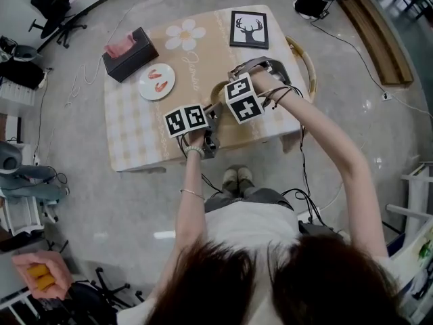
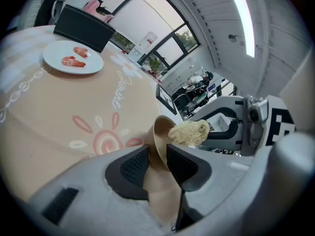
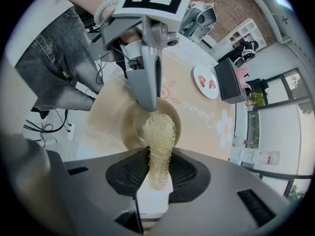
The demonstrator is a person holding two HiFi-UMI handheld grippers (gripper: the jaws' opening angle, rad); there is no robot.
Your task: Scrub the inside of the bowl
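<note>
A tan bowl [image 2: 158, 134] is tipped up on its side over the table, its inside turned toward my right gripper. My left gripper [image 2: 157, 159] is shut on the bowl's rim, one pad inside the wall and one outside. My right gripper [image 3: 158, 168] is shut on a pale yellow mesh scrubber [image 3: 159, 132], whose free end reaches into the bowl [image 3: 123, 124] by the hollow's middle. From the left gripper view the scrubber [image 2: 188, 132] shows at the bowl's mouth. In the head view both marker cubes sit close together above the table's near edge.
The table [image 1: 135, 137] wears a beige flowered cloth. A white plate with red shrimp pieces [image 1: 156, 82], a black tissue box [image 1: 130, 53] and a framed deer picture [image 1: 249, 29] stand farther back. A wicker basket [image 1: 306, 63] sits at the right edge. Office chairs stand around.
</note>
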